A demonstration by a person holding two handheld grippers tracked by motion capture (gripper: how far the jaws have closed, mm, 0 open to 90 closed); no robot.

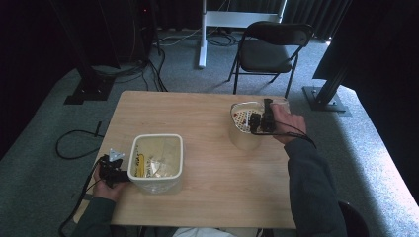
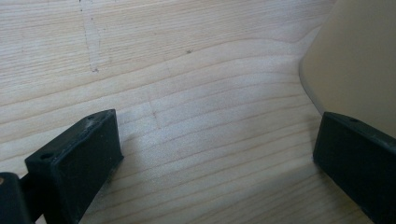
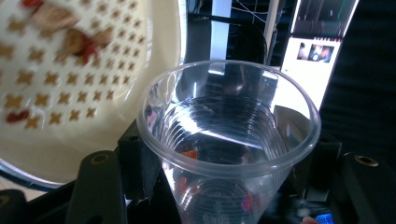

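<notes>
A clear plastic cup [image 3: 224,116] sits between the jaws of my right gripper [image 3: 229,186], which is shut on it; a few small red bits lie at its bottom. Right beside the cup's rim is a cream strainer [image 3: 70,98] with cross-shaped holes and some red and brown scraps on it. In the high view the right gripper [image 1: 262,121] is held at the strainer [image 1: 242,118], which rests in a clear bowl [image 1: 241,139] at the table's far right. My left gripper [image 2: 219,140] stands open low over bare wood, its right jaw against a cream tub [image 2: 355,60].
The cream tub [image 1: 157,137] stands near the front left of the wooden table [image 1: 212,163], with yellow and pale items inside. A black folding chair [image 1: 272,47] stands beyond the far edge. Cables lie on the grey carpet to the left.
</notes>
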